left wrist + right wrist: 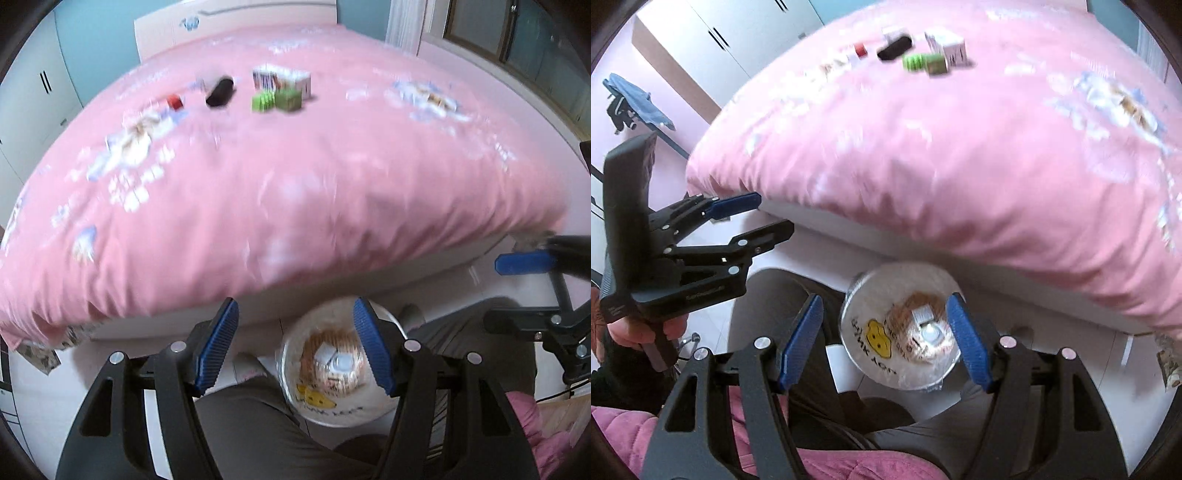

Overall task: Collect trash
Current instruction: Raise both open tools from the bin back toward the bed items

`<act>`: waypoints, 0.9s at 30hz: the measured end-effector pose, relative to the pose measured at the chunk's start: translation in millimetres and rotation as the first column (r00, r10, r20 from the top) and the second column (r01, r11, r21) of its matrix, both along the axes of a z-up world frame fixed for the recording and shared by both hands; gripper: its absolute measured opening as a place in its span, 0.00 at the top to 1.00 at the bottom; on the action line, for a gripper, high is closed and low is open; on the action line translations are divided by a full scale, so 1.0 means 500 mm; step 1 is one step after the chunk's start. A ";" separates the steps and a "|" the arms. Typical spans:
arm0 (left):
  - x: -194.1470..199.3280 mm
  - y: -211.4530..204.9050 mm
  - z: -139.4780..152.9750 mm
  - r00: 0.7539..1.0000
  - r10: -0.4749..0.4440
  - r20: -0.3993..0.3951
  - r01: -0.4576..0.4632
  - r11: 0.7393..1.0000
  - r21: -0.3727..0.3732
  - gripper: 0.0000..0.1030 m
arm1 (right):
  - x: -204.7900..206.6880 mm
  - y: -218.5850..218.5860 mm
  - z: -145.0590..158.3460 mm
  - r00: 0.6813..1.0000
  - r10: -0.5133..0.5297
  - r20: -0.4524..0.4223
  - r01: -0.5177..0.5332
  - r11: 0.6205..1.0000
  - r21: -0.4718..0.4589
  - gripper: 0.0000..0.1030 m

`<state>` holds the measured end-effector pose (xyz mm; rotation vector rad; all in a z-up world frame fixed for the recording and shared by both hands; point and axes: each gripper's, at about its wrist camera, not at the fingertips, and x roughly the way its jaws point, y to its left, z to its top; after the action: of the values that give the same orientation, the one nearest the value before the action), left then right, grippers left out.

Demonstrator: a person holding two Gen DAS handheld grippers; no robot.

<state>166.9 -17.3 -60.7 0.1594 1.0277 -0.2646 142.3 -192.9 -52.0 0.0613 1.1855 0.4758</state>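
Several pieces of trash lie far up on the pink bed cover (295,192): a red item (174,101), a black one (220,91), green boxes (277,99) and a white box (282,79). The right wrist view shows the same red item (860,50), black one (894,48), green boxes (923,62) and white box (949,44). A white round bin (332,417) (846,317) with scraps inside stands on the floor by the bed. My left gripper (297,343) (772,214) and right gripper (884,332) (509,291) hang high over the bin, both open and empty.
A person's legs in grey trousers (251,424) flank the bin, and a hand (639,332) holds the left gripper. White wardrobes (738,33) stand to the left of the bed, and a blue cloth (639,101) hangs on a rack. A window (517,33) is at the right.
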 end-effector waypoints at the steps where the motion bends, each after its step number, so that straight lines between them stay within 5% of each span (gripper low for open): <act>1: 0.002 -0.001 0.014 1.000 0.000 0.016 0.000 1.000 -0.002 0.35 | 0.000 -0.003 0.013 1.000 0.000 0.018 0.000 1.000 0.001 0.32; 15: 0.067 0.002 0.101 0.994 -0.006 0.106 0.008 1.000 -0.013 0.27 | 0.026 -0.010 0.167 0.978 0.005 0.207 -0.008 1.000 0.013 0.30; 27: 0.183 0.007 0.100 0.993 -0.016 0.115 0.018 1.000 -0.021 0.17 | 0.136 0.018 0.183 0.969 0.027 0.245 -0.024 1.000 -0.016 0.28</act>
<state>258.5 -14.0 -10.5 0.1617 0.9091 -0.2791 210.2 -183.9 39.7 -0.0234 0.9475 0.4841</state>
